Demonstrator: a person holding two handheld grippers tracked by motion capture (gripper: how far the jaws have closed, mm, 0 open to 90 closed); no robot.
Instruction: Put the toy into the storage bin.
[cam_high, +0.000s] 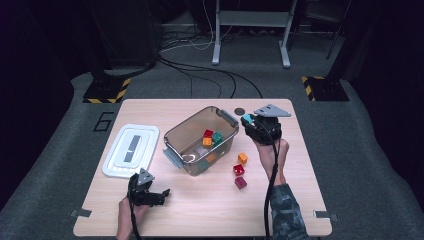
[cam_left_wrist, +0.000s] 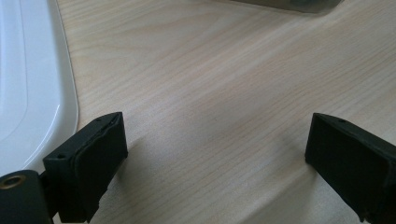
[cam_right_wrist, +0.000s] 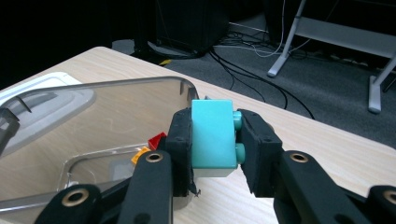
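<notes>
My right gripper (cam_right_wrist: 214, 140) is shut on a turquoise toy brick (cam_right_wrist: 212, 135), held above the table just right of the clear plastic bin (cam_right_wrist: 93, 121). From above, that gripper (cam_high: 248, 121) hovers beside the bin's (cam_high: 176, 137) right end, the turquoise brick (cam_high: 247, 119) at its tip. Red, orange and green bricks (cam_high: 211, 138) lie inside the bin. An orange brick (cam_high: 242, 158) and two red bricks (cam_high: 239, 170) sit on the table to the bin's right. My left gripper (cam_high: 161, 195) rests near the front left, open (cam_left_wrist: 215, 154) over bare wood.
A white bin lid (cam_high: 131, 150) lies left of the bin, and its edge (cam_left_wrist: 32, 84) is close to my left gripper. A dark round disc (cam_high: 240, 111) sits near the table's far edge. Cables and stand legs cover the floor beyond.
</notes>
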